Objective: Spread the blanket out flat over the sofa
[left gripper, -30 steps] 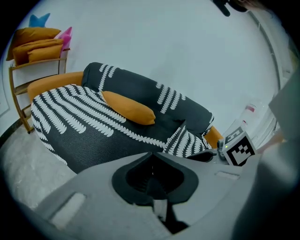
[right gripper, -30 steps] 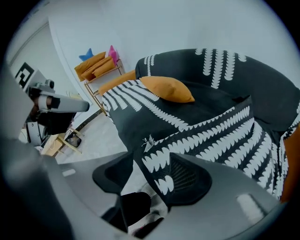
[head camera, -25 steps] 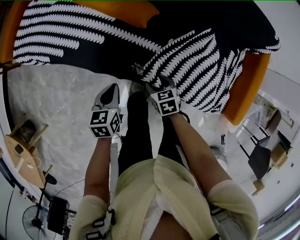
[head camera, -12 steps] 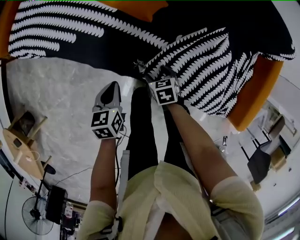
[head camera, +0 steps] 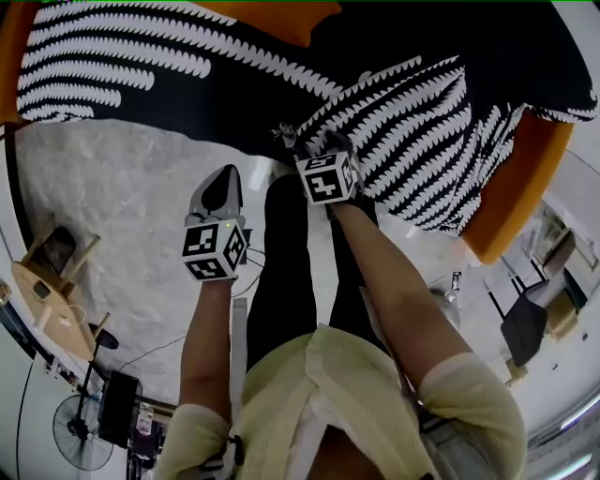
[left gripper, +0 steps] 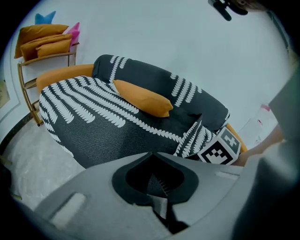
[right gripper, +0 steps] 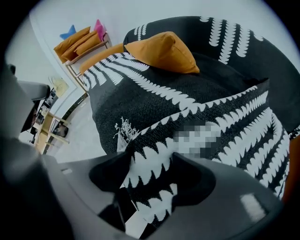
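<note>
Head view: blk-and-white patterned blanket (head camera: 234, 84) lies over the orange sofa (head camera: 511, 187) from approx 10 to 2 o'clock. It covers seat and back, and the front edge hangs to the pale floor (head camera: 122, 206). The stretch at 10–12 o'clock lies fairly smooth. At 1–2 o'clock a flap is doubled back on itself w/ denser stripes, so it's not flat there. An orange cushion (head camera: 281, 14) sits on the blanket at 12 o'clock.

R gripper (head camera: 298, 148) points steeply down at the flap's front corner, just past 12 o'clock from the person's legs, beside a frayed tassel (head camera: 281, 131). In the right gripper view the jaws (right gripper: 145, 187) stand wide and have just been closing a little. A strip of blanket (right gripper: 154, 98) runs between them at 6 o'clock, w/ dark gap showing on the left side. Pads prob. aren't pressing the cloth, though the fabric hides the contact line.

L gripper (head camera: 223, 178) hangs over bare floor at approx 9 o'clock from the R one, short of the blanket edge. In the left gripper view its jaws (left gripper: 159, 187) are together w/ nothing between them. Blanket (left gripper: 103, 122), cushion (left gripper: 143, 99) and sofa arm (left gripper: 56, 77) lie ahead at 11–1 o'clock.
</note>
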A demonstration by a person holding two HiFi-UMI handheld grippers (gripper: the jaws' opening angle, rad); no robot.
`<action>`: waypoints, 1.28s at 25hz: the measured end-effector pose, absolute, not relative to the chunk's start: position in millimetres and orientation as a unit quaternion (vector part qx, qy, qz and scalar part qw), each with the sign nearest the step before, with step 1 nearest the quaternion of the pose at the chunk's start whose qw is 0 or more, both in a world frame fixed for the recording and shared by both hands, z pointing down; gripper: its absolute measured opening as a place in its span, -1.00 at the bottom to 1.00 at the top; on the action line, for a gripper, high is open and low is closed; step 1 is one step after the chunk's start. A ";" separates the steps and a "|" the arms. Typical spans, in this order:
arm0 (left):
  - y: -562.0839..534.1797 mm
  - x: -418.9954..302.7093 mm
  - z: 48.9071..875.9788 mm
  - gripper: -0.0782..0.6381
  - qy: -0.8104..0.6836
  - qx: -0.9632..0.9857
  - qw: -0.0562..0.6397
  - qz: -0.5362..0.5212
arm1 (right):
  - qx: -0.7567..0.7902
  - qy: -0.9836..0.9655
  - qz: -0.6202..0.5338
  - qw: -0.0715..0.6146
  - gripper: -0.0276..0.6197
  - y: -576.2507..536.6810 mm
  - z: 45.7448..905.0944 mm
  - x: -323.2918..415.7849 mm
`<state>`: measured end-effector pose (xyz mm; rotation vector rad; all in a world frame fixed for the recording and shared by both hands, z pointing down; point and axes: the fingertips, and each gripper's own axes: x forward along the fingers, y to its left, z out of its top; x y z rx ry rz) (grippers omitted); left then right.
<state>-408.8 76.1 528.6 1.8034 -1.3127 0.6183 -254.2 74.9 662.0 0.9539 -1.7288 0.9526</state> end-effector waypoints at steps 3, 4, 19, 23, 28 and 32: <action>71.1 -406.6 534.8 -0.77 -0.515 0.715 0.407 0.242 | 0.384 -0.695 0.386 0.470 -0.19 75.4 669.0 -248.7; 69.2 -406.7 534.1 -0.77 -0.513 0.716 0.407 0.242 | 0.384 -0.692 0.385 0.474 -0.28 74.6 668.8 -248.2; -2.9 -383.8 501.6 -0.77 -0.483 0.746 0.380 0.254 | 0.364 -0.727 0.327 0.482 -0.79 33.3 615.8 -238.2; -22.5 -362.7 479.1 -0.77 -0.491 0.750 0.370 0.243 | 0.350 -0.755 0.282 0.478 -0.80 18.5 582.1 -225.6; 4.5 -300.2 469.1 -0.77 -0.480 0.767 0.346 0.247 | 0.364 -0.773 0.265 0.447 -0.80 46.5 555.8 -178.6; 7.2 -256.4 464.2 -0.77 -0.475 0.773 0.340 0.245 | 0.365 -0.781 0.262 0.433 -0.80 43.4 537.6 -141.7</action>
